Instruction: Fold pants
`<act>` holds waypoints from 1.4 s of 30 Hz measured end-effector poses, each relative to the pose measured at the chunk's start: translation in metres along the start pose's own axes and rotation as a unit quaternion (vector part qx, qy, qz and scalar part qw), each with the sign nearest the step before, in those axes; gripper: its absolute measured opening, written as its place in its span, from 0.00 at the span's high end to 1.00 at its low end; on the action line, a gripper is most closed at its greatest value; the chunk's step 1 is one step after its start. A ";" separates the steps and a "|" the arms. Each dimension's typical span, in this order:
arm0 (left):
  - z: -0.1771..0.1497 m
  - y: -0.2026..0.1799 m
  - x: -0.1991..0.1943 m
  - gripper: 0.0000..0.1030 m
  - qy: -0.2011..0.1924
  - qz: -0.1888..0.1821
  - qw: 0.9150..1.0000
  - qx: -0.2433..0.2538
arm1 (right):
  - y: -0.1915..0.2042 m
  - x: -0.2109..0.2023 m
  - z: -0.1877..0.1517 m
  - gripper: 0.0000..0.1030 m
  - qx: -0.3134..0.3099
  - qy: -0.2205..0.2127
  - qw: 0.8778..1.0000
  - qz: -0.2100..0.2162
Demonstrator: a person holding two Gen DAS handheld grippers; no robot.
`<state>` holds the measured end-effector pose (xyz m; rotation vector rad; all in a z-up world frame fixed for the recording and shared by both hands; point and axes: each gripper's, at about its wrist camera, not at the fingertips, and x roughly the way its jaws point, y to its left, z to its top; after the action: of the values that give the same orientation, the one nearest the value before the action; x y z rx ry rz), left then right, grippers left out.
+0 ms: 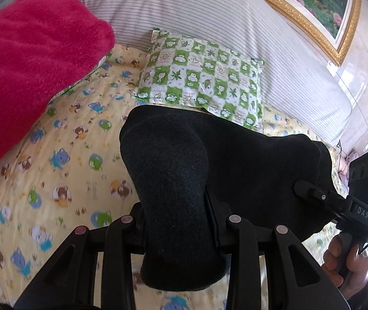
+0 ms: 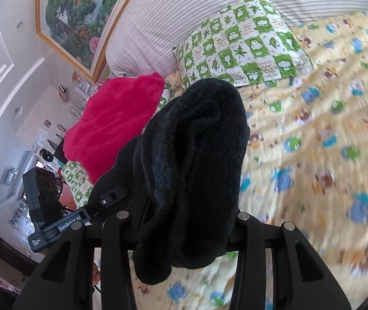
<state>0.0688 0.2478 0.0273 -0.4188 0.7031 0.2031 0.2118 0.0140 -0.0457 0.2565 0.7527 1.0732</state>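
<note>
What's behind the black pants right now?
Behind the black pants a green checked pillow leans on a striped cushion, on the yellow cartoon sheet. The pants cover the pillow's lower edge.

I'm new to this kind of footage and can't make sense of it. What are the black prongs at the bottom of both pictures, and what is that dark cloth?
No robot here: a person holds a hand-held clamp tool in each hand, each with a wide-angle camera looking along its two fingers. One picture comes from the left gripper, the other from the right gripper. Both are clamped on the black pants, lifted above a bed with a cartoon-print sheet. Also on the bed: a green checked pillow and a pink fluffy blanket. The left view shows the person's hand on the right tool.
</note>
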 end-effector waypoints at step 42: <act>-0.010 0.024 0.072 0.35 0.046 0.030 0.999 0.001 | -0.083 0.048 0.003 0.34 0.021 0.041 0.998 -0.054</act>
<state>0.1095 0.2680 -0.0347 -0.4076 0.8060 0.2419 0.2842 0.0159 -0.1085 0.2076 0.8538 0.9712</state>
